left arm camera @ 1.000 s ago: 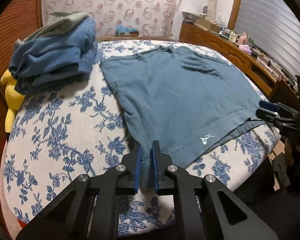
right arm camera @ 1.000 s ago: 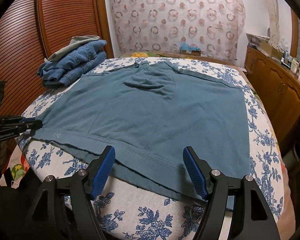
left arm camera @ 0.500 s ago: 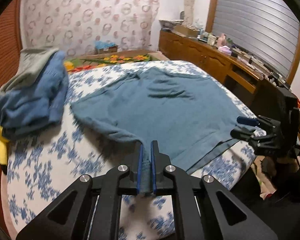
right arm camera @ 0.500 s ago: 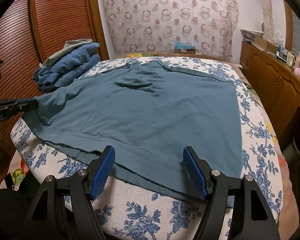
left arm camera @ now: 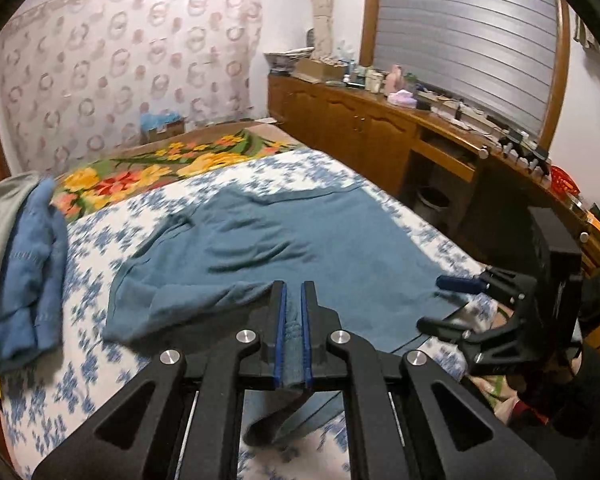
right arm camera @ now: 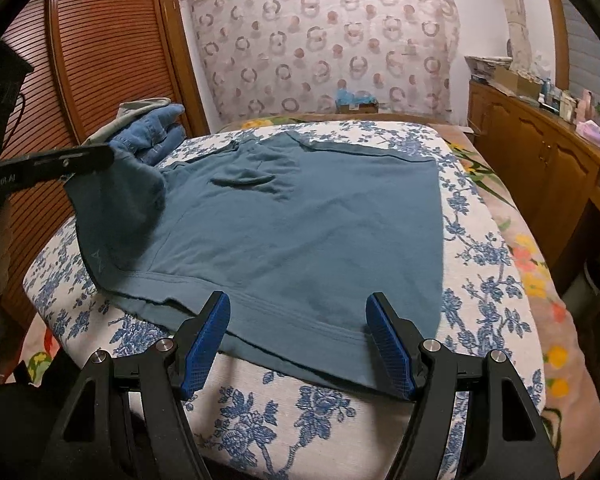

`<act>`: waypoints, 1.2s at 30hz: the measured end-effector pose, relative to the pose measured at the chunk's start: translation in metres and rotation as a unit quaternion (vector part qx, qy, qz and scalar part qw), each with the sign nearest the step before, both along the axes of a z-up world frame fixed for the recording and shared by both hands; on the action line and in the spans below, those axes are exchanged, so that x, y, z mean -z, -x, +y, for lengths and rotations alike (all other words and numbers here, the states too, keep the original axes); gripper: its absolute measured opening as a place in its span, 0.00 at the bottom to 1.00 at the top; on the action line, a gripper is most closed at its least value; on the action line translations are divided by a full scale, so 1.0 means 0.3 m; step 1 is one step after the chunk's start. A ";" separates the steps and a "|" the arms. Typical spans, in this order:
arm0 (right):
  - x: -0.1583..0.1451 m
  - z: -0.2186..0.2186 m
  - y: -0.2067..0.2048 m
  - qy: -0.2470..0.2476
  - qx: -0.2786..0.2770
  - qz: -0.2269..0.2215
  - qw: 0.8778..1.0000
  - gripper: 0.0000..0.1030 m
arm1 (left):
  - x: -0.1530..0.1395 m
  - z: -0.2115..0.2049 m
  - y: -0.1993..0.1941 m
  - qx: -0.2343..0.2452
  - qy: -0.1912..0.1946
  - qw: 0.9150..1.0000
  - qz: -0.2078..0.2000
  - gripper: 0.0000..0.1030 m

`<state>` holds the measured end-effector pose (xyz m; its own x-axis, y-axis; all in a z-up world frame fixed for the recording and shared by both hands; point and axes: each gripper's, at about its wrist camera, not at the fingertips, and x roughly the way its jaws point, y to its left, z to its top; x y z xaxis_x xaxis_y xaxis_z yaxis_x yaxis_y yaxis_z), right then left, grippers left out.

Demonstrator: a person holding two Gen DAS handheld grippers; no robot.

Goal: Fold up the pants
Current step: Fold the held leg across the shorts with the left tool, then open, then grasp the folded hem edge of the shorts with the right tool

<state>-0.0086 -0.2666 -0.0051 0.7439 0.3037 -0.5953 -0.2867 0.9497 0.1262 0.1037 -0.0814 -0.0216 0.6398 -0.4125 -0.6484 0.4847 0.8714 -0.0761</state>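
While our left gripper [left arm camera: 292, 312] pinches a raised corner of the teal pants [right arm camera: 308, 232] on the floral bed [right arm camera: 480, 280], our right gripper [right arm camera: 298, 320] hovers with fingers spread near folded jeans [right arm camera: 156, 132], a wooden dresser [left arm camera: 372, 132].

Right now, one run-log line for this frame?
task: fold pants | left gripper: shut on teal pants corner, lifted off bed | right gripper: open, over near hem, gripping nothing | fold: started
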 end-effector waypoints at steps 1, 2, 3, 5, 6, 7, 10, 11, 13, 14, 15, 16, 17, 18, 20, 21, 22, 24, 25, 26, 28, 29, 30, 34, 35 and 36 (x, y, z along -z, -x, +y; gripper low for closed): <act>0.000 -0.003 0.002 -0.001 0.001 -0.001 1.000 0.70 | -0.010 -0.018 -0.008 0.005 0.002 1.000 -0.002 0.08; -0.002 -0.007 0.005 -0.002 0.003 -0.001 1.000 0.70 | -0.018 -0.032 -0.012 0.008 0.003 1.000 -0.003 0.08; -0.003 -0.010 0.007 -0.003 0.004 -0.002 1.000 0.70 | -0.023 -0.043 -0.023 0.013 0.004 1.000 -0.004 0.08; -0.005 -0.022 0.013 -0.005 0.006 -0.004 1.000 0.70 | -0.041 -0.073 -0.033 0.021 0.006 1.000 -0.008 0.08; -0.006 -0.024 0.015 -0.004 0.007 -0.004 1.000 0.70 | -0.049 -0.089 -0.037 0.024 0.006 1.000 -0.009 0.08; -0.006 -0.026 0.017 -0.004 0.007 -0.005 1.000 0.70 | -0.058 -0.105 -0.041 0.028 0.007 1.000 -0.012 0.08; -0.009 -0.033 0.027 -0.004 0.010 -0.006 1.000 0.70 | -0.072 -0.138 -0.044 0.036 0.007 0.999 -0.017 0.08; -0.011 -0.038 0.025 -0.004 0.011 -0.006 1.000 0.70 | -0.074 -0.153 -0.044 0.036 0.005 0.999 -0.018 0.08; -0.013 -0.045 0.028 -0.005 0.013 -0.007 1.000 0.70 | -0.071 -0.164 -0.045 0.034 0.000 0.999 -0.020 0.08; -0.014 -0.050 0.029 -0.005 0.014 -0.007 1.000 0.70 | -0.068 -0.167 -0.046 0.031 -0.004 0.999 -0.021 0.08; -0.013 -0.053 0.028 -0.004 0.015 -0.007 1.000 0.70 | -0.065 -0.168 -0.047 0.027 -0.005 0.999 -0.021 0.08; -0.013 -0.056 0.029 -0.004 0.017 -0.007 1.000 0.70 | -0.061 -0.166 -0.050 0.023 -0.006 1.000 -0.018 0.08; -0.012 -0.058 0.033 -0.004 0.018 -0.007 1.000 0.70 | -0.055 -0.164 -0.054 0.020 -0.007 1.000 -0.017 0.08; -0.013 -0.060 0.034 -0.004 0.019 -0.007 1.000 0.70 | -0.053 -0.160 -0.054 0.017 -0.009 1.000 -0.016 0.08; -0.015 -0.064 0.034 -0.006 0.021 -0.007 1.000 0.70 | -0.049 -0.151 -0.057 0.009 -0.012 1.000 -0.014 0.16; -0.016 -0.064 0.033 -0.006 0.022 -0.007 1.000 0.70 | -0.049 -0.146 -0.056 0.006 -0.012 1.000 -0.013 0.25; -0.017 -0.064 0.032 -0.006 0.023 -0.008 1.000 0.70 | -0.049 -0.138 -0.054 0.004 -0.010 1.000 -0.014 0.34; -0.021 -0.063 0.028 -0.007 0.024 -0.009 1.000 0.70 | -0.044 -0.117 -0.050 -0.006 -0.009 1.000 -0.017 0.52; -0.022 -0.064 0.027 -0.008 0.023 -0.010 1.000 0.70 | -0.040 -0.106 -0.047 -0.010 -0.008 1.000 -0.019 0.63; -0.022 -0.064 0.024 -0.009 0.023 -0.011 1.000 0.70 | -0.032 -0.090 -0.043 -0.014 -0.006 1.000 -0.020 0.68; -0.025 -0.060 0.019 -0.013 0.021 -0.012 1.000 0.70 | -0.014 -0.061 -0.035 -0.021 -0.005 1.000 -0.021 0.78; -0.023 -0.059 0.020 -0.014 0.020 -0.012 1.000 0.70 | -0.004 -0.051 -0.034 -0.023 -0.007 1.000 -0.018 0.78; -0.023 -0.054 0.016 -0.014 0.019 -0.012 1.000 0.70 | 0.012 -0.039 -0.034 -0.025 -0.009 1.000 -0.011 0.78; -0.017 -0.026 0.003 -0.018 0.007 -0.011 1.000 0.65 | 0.082 0.015 -0.027 -0.041 -0.019 0.999 0.009 0.78; -0.015 -0.016 0.000 -0.018 0.004 -0.010 1.000 0.63 | 0.103 0.029 -0.024 -0.045 -0.024 0.999 0.014 0.78; -0.013 -0.006 -0.002 -0.018 0.001 -0.010 1.000 0.60 | 0.119 0.041 -0.021 -0.050 -0.026 0.998 0.018 0.78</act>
<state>-0.0079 -0.2684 -0.0012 0.7562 0.3229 -0.5691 -0.2873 0.9453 0.1546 0.1100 -0.0690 -0.0572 0.6519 -0.3134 -0.6905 0.3926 0.9185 -0.0462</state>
